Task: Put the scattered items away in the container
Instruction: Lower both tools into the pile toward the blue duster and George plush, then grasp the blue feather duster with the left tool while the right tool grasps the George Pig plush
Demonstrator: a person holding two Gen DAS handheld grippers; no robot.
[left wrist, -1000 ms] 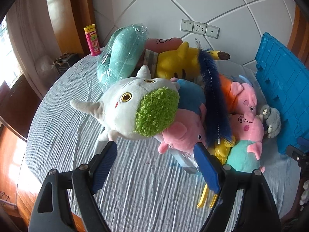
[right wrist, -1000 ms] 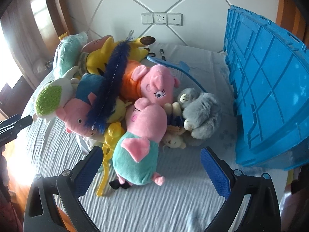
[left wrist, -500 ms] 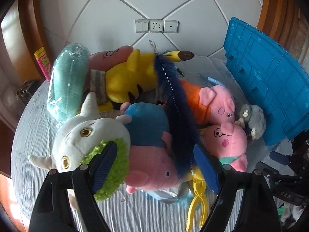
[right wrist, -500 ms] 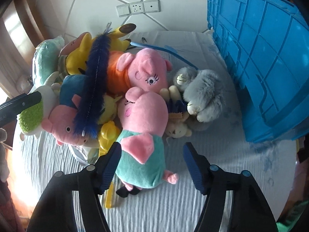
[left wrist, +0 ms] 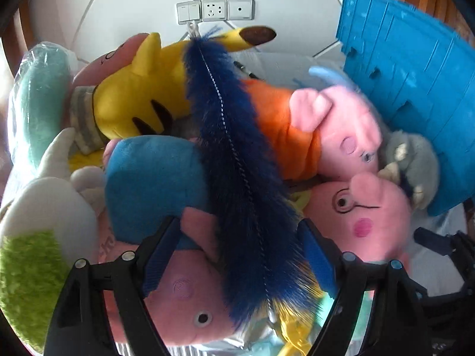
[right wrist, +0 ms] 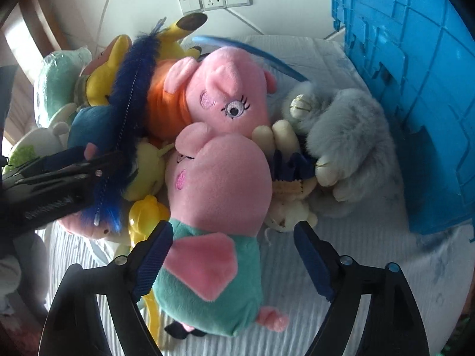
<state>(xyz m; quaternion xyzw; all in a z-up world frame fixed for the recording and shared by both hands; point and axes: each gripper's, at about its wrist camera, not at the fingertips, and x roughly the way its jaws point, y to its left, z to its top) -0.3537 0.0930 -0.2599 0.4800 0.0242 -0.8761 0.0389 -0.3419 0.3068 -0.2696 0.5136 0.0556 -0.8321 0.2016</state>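
Note:
A pile of plush toys lies on the striped sheet beside a blue crate [left wrist: 415, 95] [right wrist: 421, 89]. My left gripper [left wrist: 237, 255] is open, low over the pig in the blue shirt [left wrist: 154, 178]. That pig's head and the dark blue feather wand [left wrist: 237, 163] lie between its pads. My right gripper [right wrist: 233, 258] is opening around the pig in the teal dress [right wrist: 213, 284]. Its left pad sits against the teal body and its right pad stands clear. The left gripper's fingers [right wrist: 59, 178] show at the left of the right wrist view.
Around them lie an orange-shirt pig [right wrist: 219, 95], a yellow plush [left wrist: 133, 98], a white and green plush [left wrist: 38, 237], a grey furry toy [right wrist: 347, 136], a small cream bear [right wrist: 288, 210] and a bagged mint plush [left wrist: 35, 103]. A wall with sockets [left wrist: 213, 10] stands behind.
Both grippers have dropped closer to the pile. The left one shifted from the white plush over to the blue-shirt pig and feather. The right jaws narrowed, then widened around the teal-dress pig.

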